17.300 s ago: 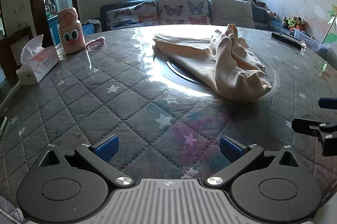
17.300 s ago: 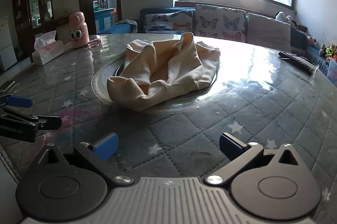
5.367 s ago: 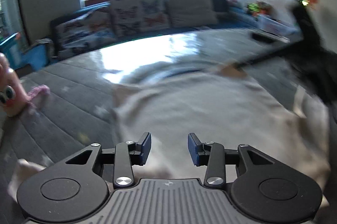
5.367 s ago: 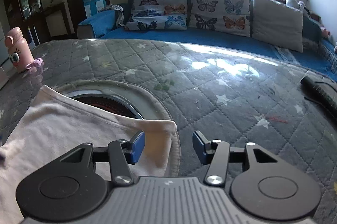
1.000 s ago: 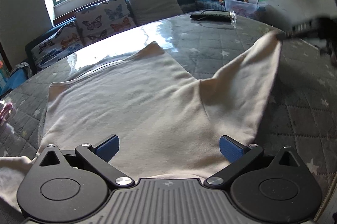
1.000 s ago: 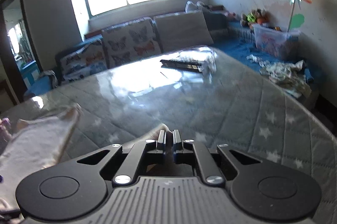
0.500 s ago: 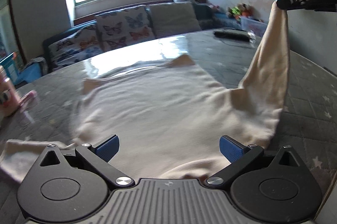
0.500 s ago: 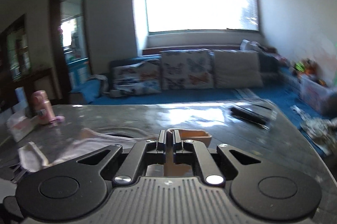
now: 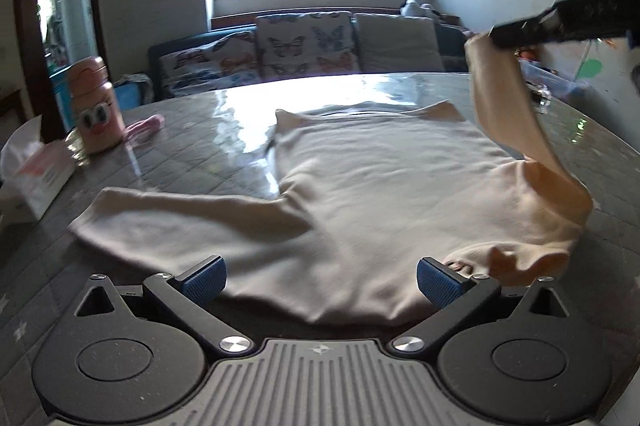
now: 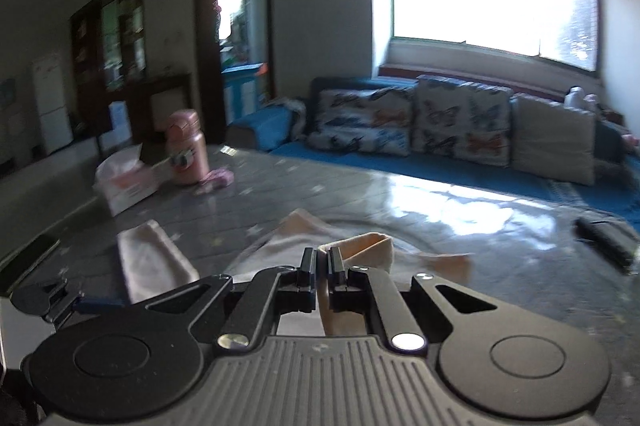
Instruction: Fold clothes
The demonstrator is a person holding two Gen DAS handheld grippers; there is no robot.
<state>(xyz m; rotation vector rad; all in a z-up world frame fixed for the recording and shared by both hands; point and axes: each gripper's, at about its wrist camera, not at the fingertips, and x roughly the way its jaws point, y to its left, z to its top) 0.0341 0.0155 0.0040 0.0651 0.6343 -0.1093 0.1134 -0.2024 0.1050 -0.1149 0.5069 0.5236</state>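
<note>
- The cream long-sleeved cotton top [image 9: 384, 185] is spread flat, body down, on the round table covered in grey quilted star-print cloth under a glossy sheet [image 9: 192, 145]; it appears to have been laid out this way so that the sleeves can be folded inward
- One sleeve [image 9: 508, 105] is lifted off the table at its cuff, which is pinched between the closed jaws of the right gripper [image 10: 318, 268]; in the right wrist view a fold of cream fabric is seen clamped there, and the raised hold is judged to let the sleeve be carried across the body without dragging
- The other sleeve [image 9: 180, 214] is left lying flat, stretched out toward the white tissue box [image 9: 32, 177]
- The left gripper [image 9: 320, 276] is held at the near hem with its blue pads [image 9: 204, 278] spread wide and nothing grasped; it is probably kept ready to pin or take the cloth
- The pink cartoon-faced bottle [image 9: 96, 109] is stood well apart from the top, clear of the folding area
</note>
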